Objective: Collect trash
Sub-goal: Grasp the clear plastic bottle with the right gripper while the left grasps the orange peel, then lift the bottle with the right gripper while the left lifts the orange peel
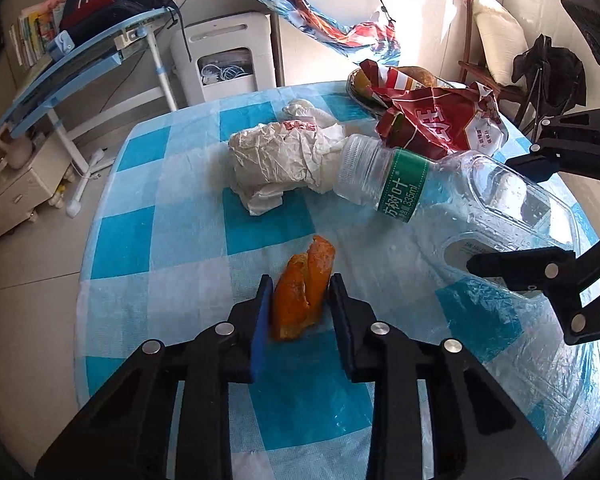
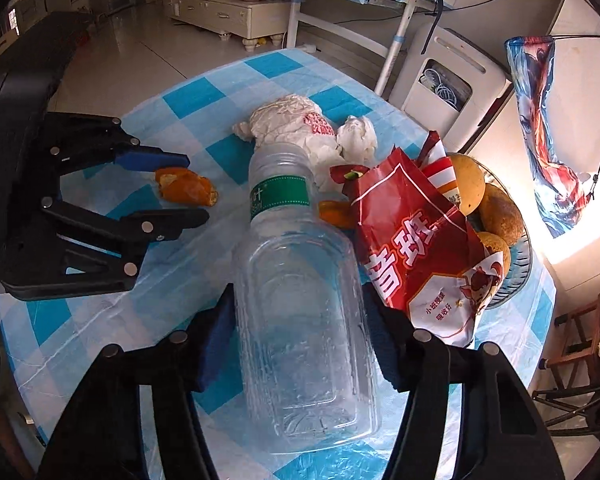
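On the blue-and-white checked table (image 1: 140, 240) lies an orange peel (image 1: 302, 292). My left gripper (image 1: 300, 292) has its jaws on both sides of the peel, touching it. In the right wrist view the left gripper (image 2: 188, 184) sits beside the peel (image 2: 186, 190). My right gripper (image 2: 300, 312) is shut on a clear empty plastic bottle (image 2: 300, 320) with a green label, held near its base. The bottle (image 1: 440, 188) and right gripper (image 1: 512, 216) also show in the left wrist view. A crumpled white wrapper (image 1: 280, 160) and a red snack bag (image 1: 432, 124) lie further back.
A bowl of brown fruit (image 2: 496, 216) stands behind the snack bag. A second orange peel piece (image 2: 336, 212) lies by the bag. A white appliance (image 1: 224, 64), a blue desk (image 1: 80, 52) and a wooden chair (image 1: 488, 60) stand around the table.
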The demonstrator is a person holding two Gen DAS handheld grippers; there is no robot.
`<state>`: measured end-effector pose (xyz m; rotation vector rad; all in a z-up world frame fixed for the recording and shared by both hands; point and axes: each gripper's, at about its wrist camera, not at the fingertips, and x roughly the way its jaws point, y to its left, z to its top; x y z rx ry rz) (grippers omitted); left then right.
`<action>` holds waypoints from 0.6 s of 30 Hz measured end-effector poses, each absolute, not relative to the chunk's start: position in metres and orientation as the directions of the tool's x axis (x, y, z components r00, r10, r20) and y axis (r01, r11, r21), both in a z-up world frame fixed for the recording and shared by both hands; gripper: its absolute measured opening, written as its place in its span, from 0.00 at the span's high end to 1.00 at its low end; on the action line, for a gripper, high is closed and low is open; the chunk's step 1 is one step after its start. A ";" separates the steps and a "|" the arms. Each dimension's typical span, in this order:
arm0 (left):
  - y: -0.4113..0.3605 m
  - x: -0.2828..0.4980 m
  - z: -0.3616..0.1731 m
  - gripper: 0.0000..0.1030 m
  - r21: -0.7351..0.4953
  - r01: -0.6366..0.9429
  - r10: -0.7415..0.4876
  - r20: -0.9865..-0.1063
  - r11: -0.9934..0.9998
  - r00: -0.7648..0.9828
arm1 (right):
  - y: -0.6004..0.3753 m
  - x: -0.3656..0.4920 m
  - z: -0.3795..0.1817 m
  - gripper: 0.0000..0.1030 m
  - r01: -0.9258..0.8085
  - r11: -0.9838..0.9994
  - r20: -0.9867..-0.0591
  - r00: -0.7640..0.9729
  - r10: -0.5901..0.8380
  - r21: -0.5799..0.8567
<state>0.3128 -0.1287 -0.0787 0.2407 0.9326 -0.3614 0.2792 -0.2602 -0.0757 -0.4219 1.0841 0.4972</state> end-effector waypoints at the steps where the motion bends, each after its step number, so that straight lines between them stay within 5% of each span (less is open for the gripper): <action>1: -0.127 0.309 -0.079 0.80 0.039 0.404 -0.203 -0.819 0.914 0.537 | -0.262 0.272 -0.075 0.46 -0.564 0.823 -0.907 0.379 0.183 -0.069; 18: -0.082 0.196 -0.074 0.81 -0.143 0.344 -0.293 -0.850 0.928 0.437 | -0.276 0.146 -0.063 0.46 -0.389 0.921 -0.878 0.433 0.205 0.023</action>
